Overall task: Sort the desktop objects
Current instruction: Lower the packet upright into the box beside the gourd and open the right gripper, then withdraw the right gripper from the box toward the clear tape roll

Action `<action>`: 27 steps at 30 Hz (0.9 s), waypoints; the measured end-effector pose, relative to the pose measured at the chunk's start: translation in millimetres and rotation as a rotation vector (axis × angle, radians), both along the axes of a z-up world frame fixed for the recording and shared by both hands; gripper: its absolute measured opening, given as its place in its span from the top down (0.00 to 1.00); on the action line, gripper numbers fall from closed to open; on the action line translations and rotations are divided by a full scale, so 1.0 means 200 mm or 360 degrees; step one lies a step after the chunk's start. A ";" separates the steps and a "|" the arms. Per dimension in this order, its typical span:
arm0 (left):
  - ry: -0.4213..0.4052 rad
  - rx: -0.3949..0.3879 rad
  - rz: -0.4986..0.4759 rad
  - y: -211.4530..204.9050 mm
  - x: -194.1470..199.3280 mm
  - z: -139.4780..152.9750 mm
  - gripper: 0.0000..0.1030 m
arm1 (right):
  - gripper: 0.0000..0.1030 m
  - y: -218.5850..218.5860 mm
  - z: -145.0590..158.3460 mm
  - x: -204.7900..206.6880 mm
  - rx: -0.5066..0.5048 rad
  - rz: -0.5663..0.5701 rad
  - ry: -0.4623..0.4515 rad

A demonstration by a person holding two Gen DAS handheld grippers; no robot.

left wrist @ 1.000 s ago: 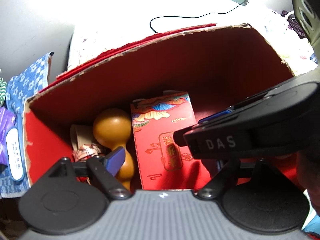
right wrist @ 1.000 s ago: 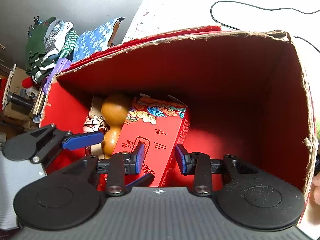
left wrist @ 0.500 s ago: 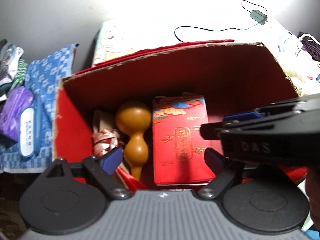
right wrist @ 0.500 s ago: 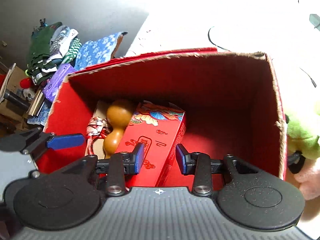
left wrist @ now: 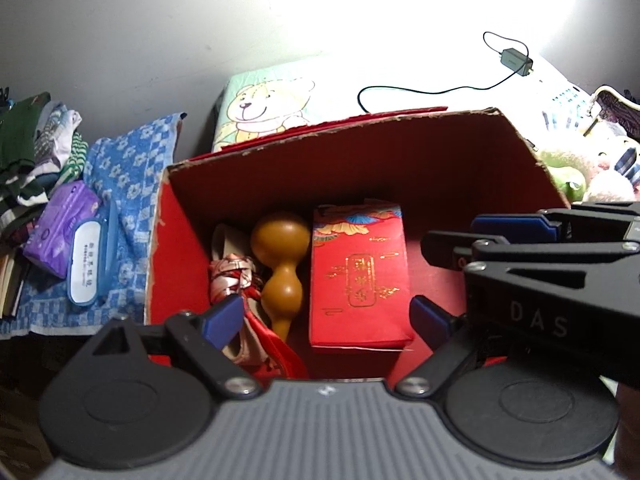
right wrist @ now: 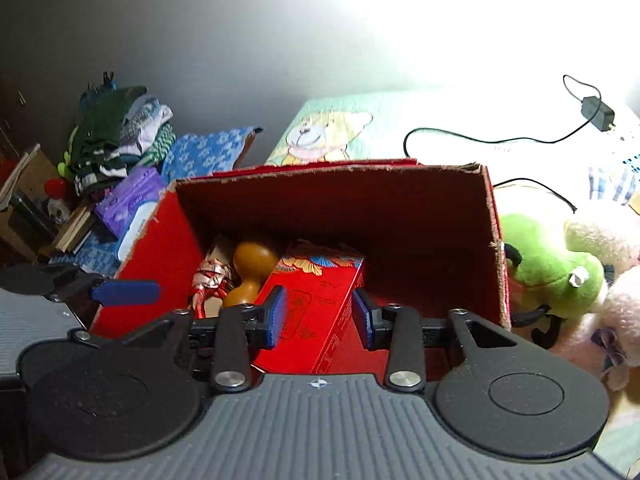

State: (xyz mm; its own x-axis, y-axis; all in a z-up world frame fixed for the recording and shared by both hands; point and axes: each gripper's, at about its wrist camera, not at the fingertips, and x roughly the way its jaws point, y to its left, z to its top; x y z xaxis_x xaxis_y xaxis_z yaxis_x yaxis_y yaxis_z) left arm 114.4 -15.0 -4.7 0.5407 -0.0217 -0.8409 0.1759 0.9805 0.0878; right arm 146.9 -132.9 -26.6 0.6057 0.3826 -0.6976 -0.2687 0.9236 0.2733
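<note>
Both wrist views looked down into an open red cardboard box [left wrist: 460,168], whose floor held three items side by side along its left half: a patterned fabric bundle [left wrist: 234,276], an amber gourd [left wrist: 282,264] touching it, and a flat red gift packet [left wrist: 358,280] with gold print just right of the gourd. The left gripper [left wrist: 326,314] hung above the box's near edge with its blue pads wide apart and nothing between them. The right gripper [right wrist: 318,316] likewise stood empty, its pads set at a narrower gap over the packet.

The left view alone showed the packet's full face and its gold cartouche; the right gripper crossed that view at the right edge, seen from the side. The right view alone showed a green plush frog [right wrist: 556,276] lying against the box's right outer wall, and a stack of folded clothes [right wrist: 116,136] at far left. Both views took in the bear-print cloth [left wrist: 272,108] behind the box, the black charger cable [left wrist: 440,90], the blue checked towel [left wrist: 132,184] and the purple wipes pack [left wrist: 60,228].
</note>
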 end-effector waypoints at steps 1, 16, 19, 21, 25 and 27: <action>-0.0007 -0.0008 0.0006 0.00 -0.01 0.01 0.11 | 0.62 -0.01 0.01 -0.02 0.0017 -0.0009 -0.0010; -0.0065 -0.0037 0.0020 -0.06 -0.26 0.08 0.11 | 0.62 -0.04 0.08 -0.29 0.0113 -0.0024 -0.0090; -0.0075 -0.0036 0.0024 -0.06 -0.30 0.09 0.11 | 0.62 -0.05 0.09 -0.33 0.0129 -0.0009 -0.0099; -0.0070 -0.0048 0.0033 -0.05 -0.32 0.10 0.11 | 0.62 -0.06 0.10 -0.35 0.0140 -0.0001 -0.0112; -0.0052 -0.0089 0.0071 0.01 -0.36 0.11 0.11 | 0.62 -0.09 0.11 -0.40 0.0196 0.0067 -0.0126; -0.0031 -0.0122 0.0092 0.04 -0.38 0.11 0.14 | 0.62 -0.10 0.10 -0.42 0.0243 0.0104 -0.0110</action>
State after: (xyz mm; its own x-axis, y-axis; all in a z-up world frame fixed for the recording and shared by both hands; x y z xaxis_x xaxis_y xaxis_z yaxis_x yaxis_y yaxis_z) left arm 38.4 -6.0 16.4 0.5593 -0.0539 -0.8272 0.1176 0.9929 0.0149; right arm 63.3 -153.1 -7.2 0.6204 0.5210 -0.5862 -0.3498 0.8528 0.3877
